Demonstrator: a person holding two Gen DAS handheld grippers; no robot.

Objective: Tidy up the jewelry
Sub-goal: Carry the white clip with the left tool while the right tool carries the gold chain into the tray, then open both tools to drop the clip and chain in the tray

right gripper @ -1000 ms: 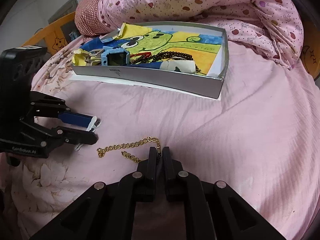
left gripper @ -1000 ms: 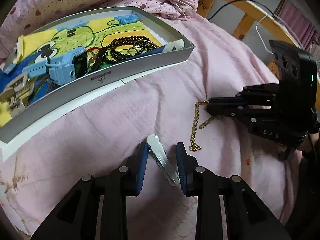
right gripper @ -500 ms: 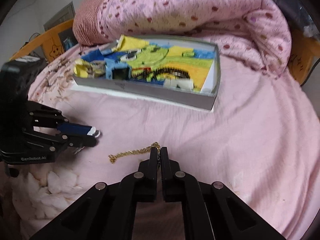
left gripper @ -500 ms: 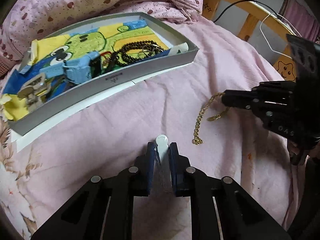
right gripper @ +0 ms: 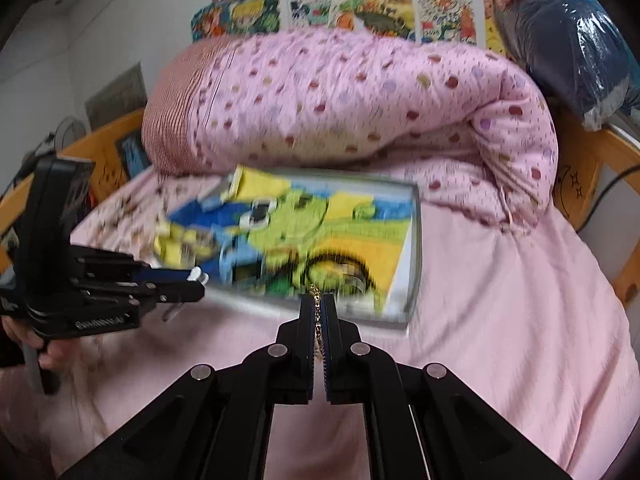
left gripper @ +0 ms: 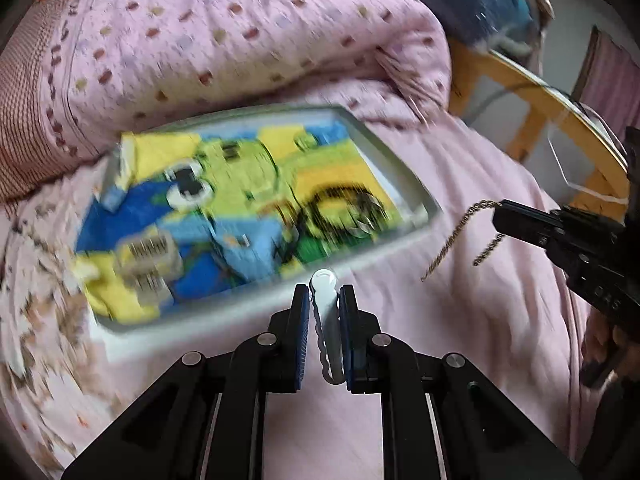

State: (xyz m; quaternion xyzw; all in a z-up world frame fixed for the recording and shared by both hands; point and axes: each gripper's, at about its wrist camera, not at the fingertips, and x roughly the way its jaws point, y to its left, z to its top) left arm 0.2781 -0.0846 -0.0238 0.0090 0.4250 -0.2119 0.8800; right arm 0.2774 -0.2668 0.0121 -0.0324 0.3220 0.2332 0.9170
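My left gripper point(left gripper: 324, 294) is shut on a white hair clip point(left gripper: 327, 320), held above the pink bed cover. In the right wrist view the same gripper point(right gripper: 198, 282) shows at the left with the clip's white tip poking out. My right gripper point(right gripper: 318, 300) is shut on a gold chain point(right gripper: 317, 312); in the left wrist view that gripper point(left gripper: 498, 214) is at the right and the gold chain point(left gripper: 460, 236) dangles from it in the air. Ahead of both lies a shallow grey tray point(left gripper: 404, 184) lined with a cartoon print, holding a black bead bracelet point(left gripper: 340, 208) and a blue watch point(left gripper: 240, 240).
A rolled pink dotted quilt point(right gripper: 340, 100) lies behind the tray point(right gripper: 416, 240). A wooden bed rail point(left gripper: 540, 108) curves along the right, with a blue plastic-wrapped bundle point(right gripper: 568, 40) above it. A person's hand point(right gripper: 44, 344) holds the left gripper's handle. Pink cover point(right gripper: 500, 300) spreads right of the tray.
The left gripper's jaws shut on the hair clip and lifted it off the cover. The right gripper rose with the gold chain, which now hangs free. Both views tilted up toward the tray.
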